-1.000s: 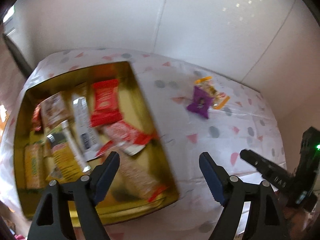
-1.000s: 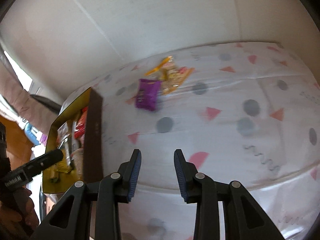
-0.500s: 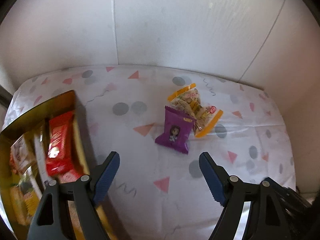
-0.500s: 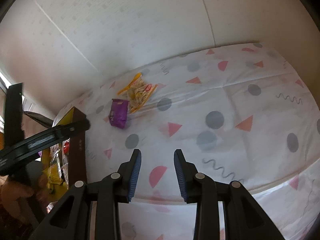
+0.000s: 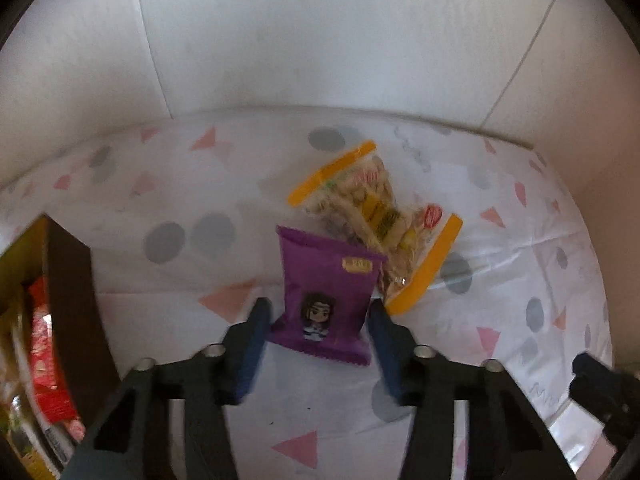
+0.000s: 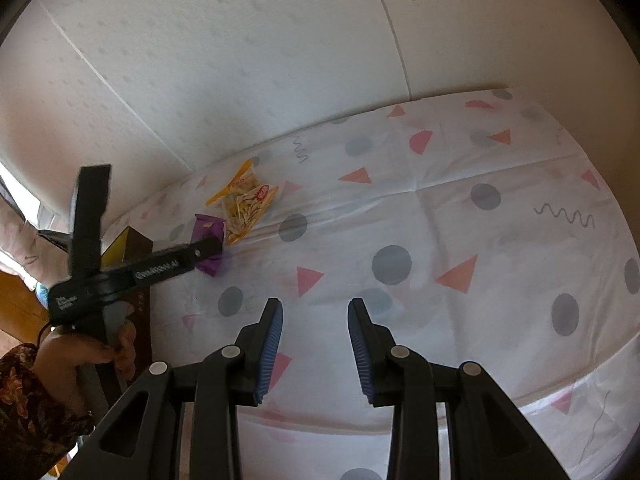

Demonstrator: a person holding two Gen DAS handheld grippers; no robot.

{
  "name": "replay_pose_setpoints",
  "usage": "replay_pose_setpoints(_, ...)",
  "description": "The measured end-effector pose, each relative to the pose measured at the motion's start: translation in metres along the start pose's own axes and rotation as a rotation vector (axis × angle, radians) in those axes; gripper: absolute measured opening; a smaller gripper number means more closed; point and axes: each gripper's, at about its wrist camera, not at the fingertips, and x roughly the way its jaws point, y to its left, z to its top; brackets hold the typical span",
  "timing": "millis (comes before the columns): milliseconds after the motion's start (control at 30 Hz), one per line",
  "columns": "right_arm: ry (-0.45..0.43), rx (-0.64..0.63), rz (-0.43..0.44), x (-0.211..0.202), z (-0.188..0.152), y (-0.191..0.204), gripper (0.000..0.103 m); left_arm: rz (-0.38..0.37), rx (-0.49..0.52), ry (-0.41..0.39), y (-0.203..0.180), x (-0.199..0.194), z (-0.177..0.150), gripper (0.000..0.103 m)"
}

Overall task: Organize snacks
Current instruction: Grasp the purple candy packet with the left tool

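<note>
Purple snack packet (image 5: pixel 326 300): laid on the patterned tablecloth (image 5: pixel 180 312), long axis running near to far, bracketed by the closing left gripper (image 5: pixel 320 330); pad contact cannot be told. Right gripper (image 6: pixel 315 344), part spread and empty, is held well apart to the right; the gold tin (image 5: pixel 24 320) lies left.

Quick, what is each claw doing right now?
Left claw: just been closing around the purple foil snack packet; contact cannot be told.
Right claw: open, empty.
</note>
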Motion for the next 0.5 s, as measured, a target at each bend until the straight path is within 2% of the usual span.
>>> replay_pose_setpoints(167, 0.004, -0.035, 0.011, 0.006, 0.009, 0.006, 0.034, 0.009, 0.033, -0.033, -0.001, -0.008, -0.010, 0.041)
replay_pose_setpoints(367, 0.034, -0.135, 0.041, 0.028, 0.027, 0.033, 0.034, 0.015, -0.013, -0.039, 0.001, -0.020, -0.036, 0.040)
replay_pose_setpoints(433, 0.035, -0.189, 0.020, 0.039, 0.037, 0.049, 0.035, 0.007, -0.020, -0.035, 0.001, -0.023, -0.042, 0.040)
replay_pose_setpoints(500, 0.038, -0.237, -0.001, 0.050, 0.045, 0.063, 0.039, 0.006, -0.021, -0.038, 0.001, -0.027, -0.049, 0.040)
